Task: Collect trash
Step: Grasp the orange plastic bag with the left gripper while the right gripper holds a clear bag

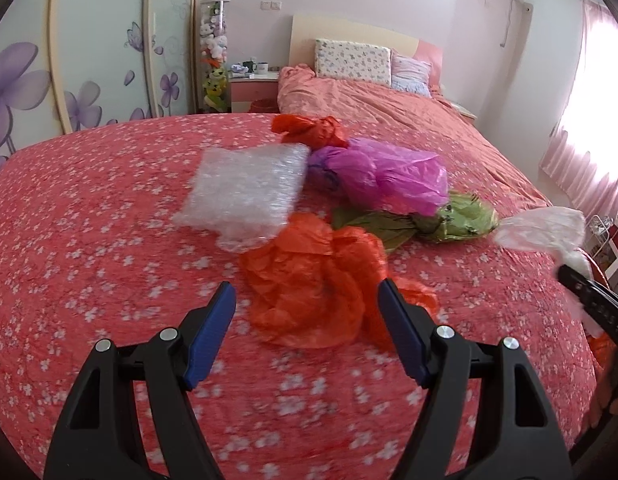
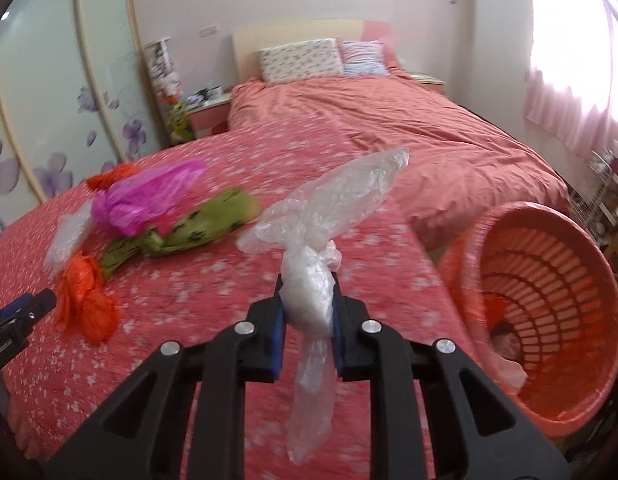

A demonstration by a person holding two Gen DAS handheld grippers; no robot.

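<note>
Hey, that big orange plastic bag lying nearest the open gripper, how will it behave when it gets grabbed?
The orange plastic bag looks thin and crumpled, so probably floppy and very light. It will likely crush between the left gripper fingers and trail loose, as the clear bag does.

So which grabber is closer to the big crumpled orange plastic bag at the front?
Left. The left gripper hangs open right over the big crumpled orange plastic bag. The right gripper is off to its side, near the orange basket, pinching a clear plastic bag.
</note>
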